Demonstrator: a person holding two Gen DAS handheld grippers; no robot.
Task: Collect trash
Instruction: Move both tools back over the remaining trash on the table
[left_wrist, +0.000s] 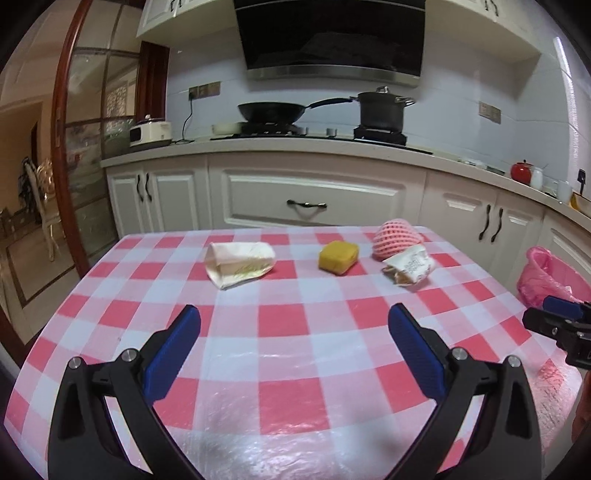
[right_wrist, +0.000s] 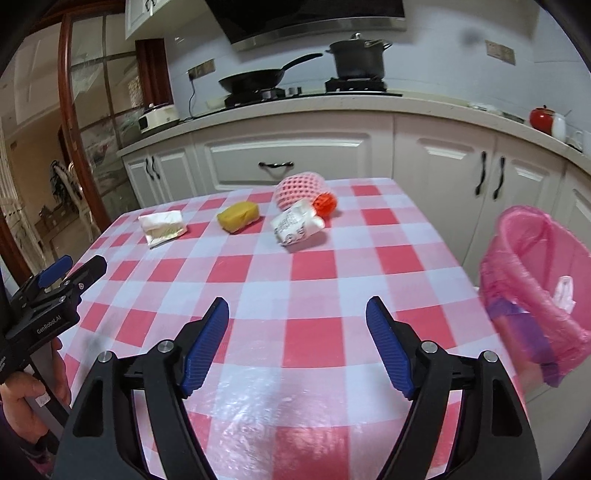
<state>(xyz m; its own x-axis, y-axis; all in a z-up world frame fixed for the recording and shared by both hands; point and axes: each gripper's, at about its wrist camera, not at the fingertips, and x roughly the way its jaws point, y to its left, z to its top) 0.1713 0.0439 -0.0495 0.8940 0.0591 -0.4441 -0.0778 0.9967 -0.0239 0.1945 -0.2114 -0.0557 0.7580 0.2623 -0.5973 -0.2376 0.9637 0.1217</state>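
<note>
A kitchen: white cabinets, a counter with a wok and pot under a hood. Nearer, a red-checked table carries a white wrapper, yellow sponge, pink foam net and crumpled packet, well apart from the left gripper, its jaws spread and empty.

From the right wrist, the right gripper is likewise spread over bare cloth; a pink-lined bin stands beside the table's right edge.
</note>
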